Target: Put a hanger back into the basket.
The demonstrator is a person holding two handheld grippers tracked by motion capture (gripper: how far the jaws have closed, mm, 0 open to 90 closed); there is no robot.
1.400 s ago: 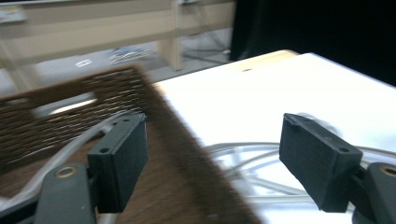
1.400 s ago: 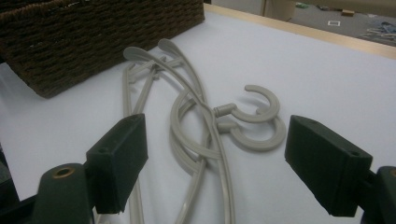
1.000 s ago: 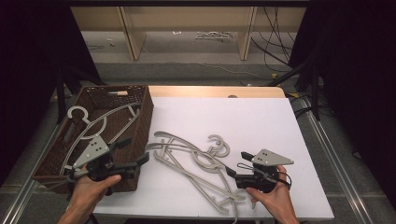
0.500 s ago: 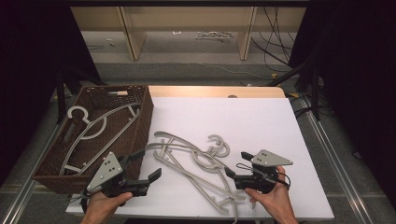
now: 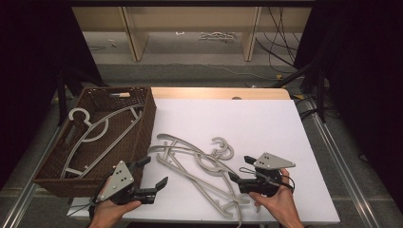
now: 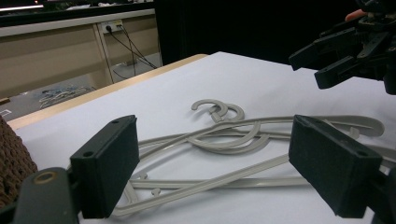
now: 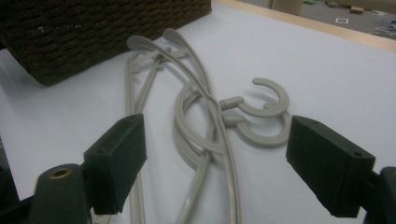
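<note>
the left gripper has left the basket, jaws spread, facing tangled hangers at its three o'clock (one hanger is binned, two remain). the right gripper gapes empty.

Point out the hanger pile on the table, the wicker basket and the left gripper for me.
hanger pile (image 5: pixel 199 161): high view, on the crossed grey arms.
wicker basket (image 5: pixel 147 114): high view, on its right wall.
left gripper (image 5: pixel 153 173): high view, midway between its open fingertips.
</note>
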